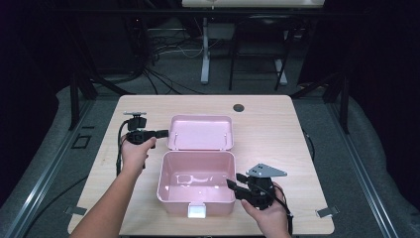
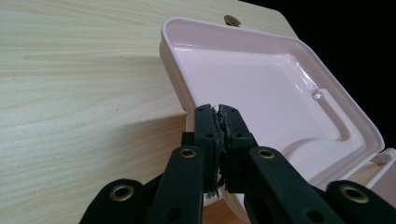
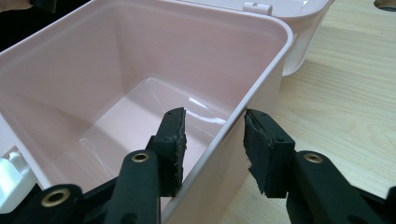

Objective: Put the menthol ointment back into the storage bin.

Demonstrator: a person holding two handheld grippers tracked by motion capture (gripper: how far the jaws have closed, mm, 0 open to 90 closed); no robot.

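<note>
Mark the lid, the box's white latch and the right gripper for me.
lid (image 1: 200, 131): high view, middle of its inner face.
white latch (image 1: 196, 211): high view, front of the box.
right gripper (image 3: 212, 140): right gripper view, midway between its fingertips, astride the box wall.

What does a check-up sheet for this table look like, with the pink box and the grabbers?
Surface: light wooden table, with a round dark hole near the far edge.
Job's things: pink box open and empty; its lid is folded back, and a white latch sits on the near side.
Clutter: nothing seen.
Grippers: left gripper shut at the lid's left edge; whether it pinches the rim is unclear. Right gripper straddles the box's right wall, one jaw inside and one outside, the pads not pressing it.
Cables: a black cable trails from the left gripper; more lie on the floor behind.
Surroundings: dark room, grey floor, a white desk leg beyond the table.
</note>
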